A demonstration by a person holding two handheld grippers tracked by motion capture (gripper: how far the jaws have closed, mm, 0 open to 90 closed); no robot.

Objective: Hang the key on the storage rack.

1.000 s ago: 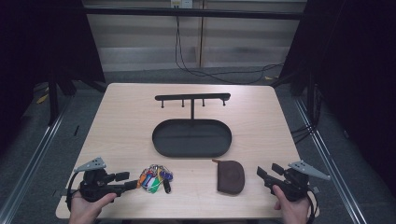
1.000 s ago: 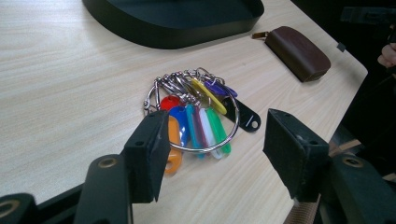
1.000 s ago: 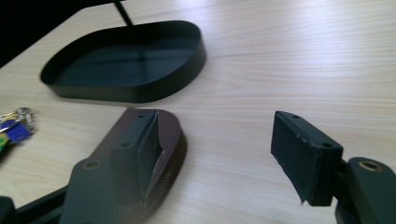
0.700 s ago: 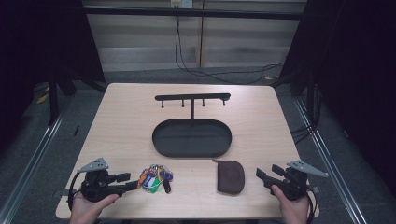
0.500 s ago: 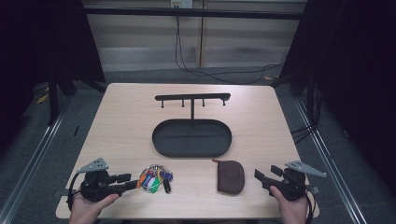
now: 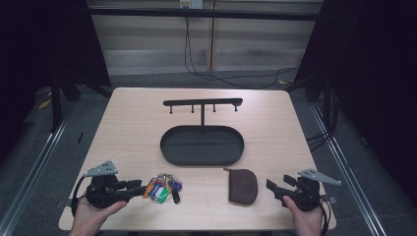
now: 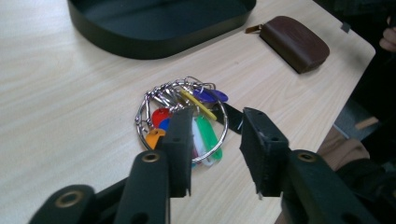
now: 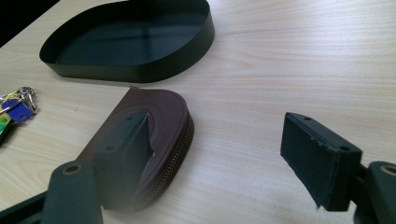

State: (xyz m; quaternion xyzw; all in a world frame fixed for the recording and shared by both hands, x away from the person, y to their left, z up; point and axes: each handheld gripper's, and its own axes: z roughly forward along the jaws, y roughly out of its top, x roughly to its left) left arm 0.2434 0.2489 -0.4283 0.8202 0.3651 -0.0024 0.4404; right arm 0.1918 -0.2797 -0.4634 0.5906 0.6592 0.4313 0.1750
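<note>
The keys (image 6: 161, 187) lie flat on the table (image 6: 128, 128) near its front edge, left of centre, on a metal ring with coloured tags fanned across it. They sit directly ahead of the left gripper (image 6: 136, 186), whose tips are just beside the bunch. In the left gripper view the ring (image 7: 187, 119) shows between and just beyond the two jaws, which stand apart and hold nothing. The left hand (image 6: 91, 212) is by far the nearer to the keys.

The pouch (image 6: 243, 186), brown and zipped, lies flat right of the keys, its long axis running front to back. The right gripper (image 6: 275, 187) is near its right side, jaws wide apart and empty. In the right gripper view the pouch (image 8: 159, 135) lies behind the left jaw, off the centre line, so a grasp would likely need a shift toward it.

The tray (image 6: 202, 146) and its hook rack (image 6: 202, 103) stand behind both items, at mid-table.
</note>
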